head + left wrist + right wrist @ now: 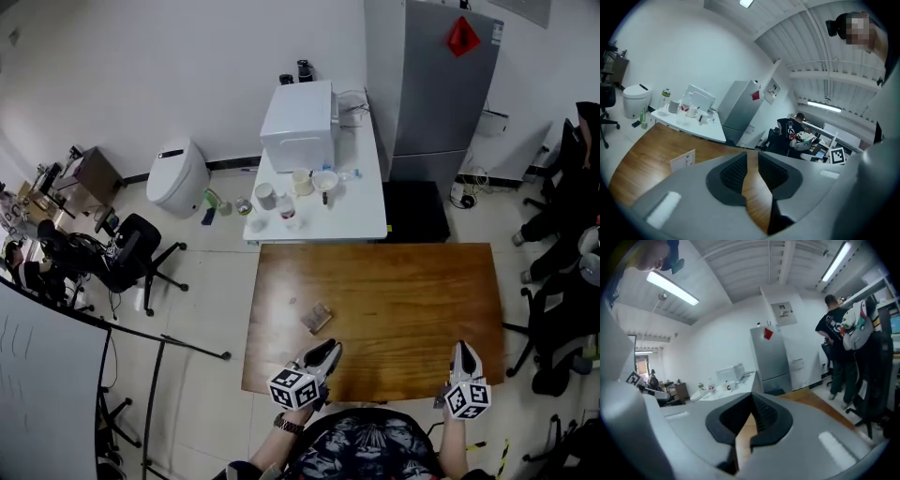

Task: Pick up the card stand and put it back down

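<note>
Standing card stand (316, 317): upright on the table (412, 291), left of centre, clear of both tongs.
Left tongs (330, 351): jaws slightly apart, empty; nearest the stand, probably the working side.
Right tongs (463, 351): closed on nothing, parked at the near edge.

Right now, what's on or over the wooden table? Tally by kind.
Card stand: 1
Grippers: 2, the left gripper and the right gripper
Total: 3
</note>
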The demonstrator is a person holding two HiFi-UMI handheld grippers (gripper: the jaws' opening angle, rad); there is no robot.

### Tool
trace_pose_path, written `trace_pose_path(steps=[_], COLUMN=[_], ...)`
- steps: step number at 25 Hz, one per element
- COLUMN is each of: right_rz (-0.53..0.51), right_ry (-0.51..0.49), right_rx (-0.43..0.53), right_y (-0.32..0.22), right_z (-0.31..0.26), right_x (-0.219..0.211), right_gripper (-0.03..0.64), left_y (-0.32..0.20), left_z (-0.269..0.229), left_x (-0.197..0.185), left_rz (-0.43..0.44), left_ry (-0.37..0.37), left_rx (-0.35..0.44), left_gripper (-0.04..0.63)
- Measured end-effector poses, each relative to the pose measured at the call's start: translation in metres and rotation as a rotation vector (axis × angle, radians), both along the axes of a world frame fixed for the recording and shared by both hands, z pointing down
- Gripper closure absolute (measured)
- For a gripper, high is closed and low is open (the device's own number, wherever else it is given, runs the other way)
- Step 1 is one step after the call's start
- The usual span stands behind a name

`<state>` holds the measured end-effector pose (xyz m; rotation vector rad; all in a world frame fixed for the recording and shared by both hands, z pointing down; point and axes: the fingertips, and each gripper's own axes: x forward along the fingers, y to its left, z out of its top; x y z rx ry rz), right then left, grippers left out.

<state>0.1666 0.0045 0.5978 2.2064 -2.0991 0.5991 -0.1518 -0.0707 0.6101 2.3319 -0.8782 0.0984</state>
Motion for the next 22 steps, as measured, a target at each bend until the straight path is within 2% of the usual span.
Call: trace_pose_path(steps=[3, 9, 11, 16, 22], right_rz=[0.066, 0.089, 0.076, -0.009, -0.052], right_ry=[0.027, 0.081, 0.101, 0.082, 0.160], right_rx=[0.034, 0.056, 0.052, 0.093, 0.069], right_y=[0.012, 0.011, 0.006, -0.016, -0.023], right_z=[-0.022, -0.043, -0.044, -0.060, -0.070], right_x=[0.026, 0.037, 0.033, 0.005, 0.002], right_gripper=[0.611, 0.611, 0.611, 0.611, 0.611], left_y=[0.002, 0.009, 0.008, 0.013, 0.013], left_z=[-0.010, -0.012, -0.013, -0.015, -0.018], left_x=[0.026, 0.045, 0.040, 0.019, 0.028], left_rz=[0.037, 0.083, 0.067, 0.005, -0.013], left_ry=[0.011, -0.005, -0.004, -0.015, 0.008], left_rx=[0.024, 0.053, 0.059, 0.078, 0.095], left_gripper=[0.520, 0.520, 0.520, 0.520, 0.520])
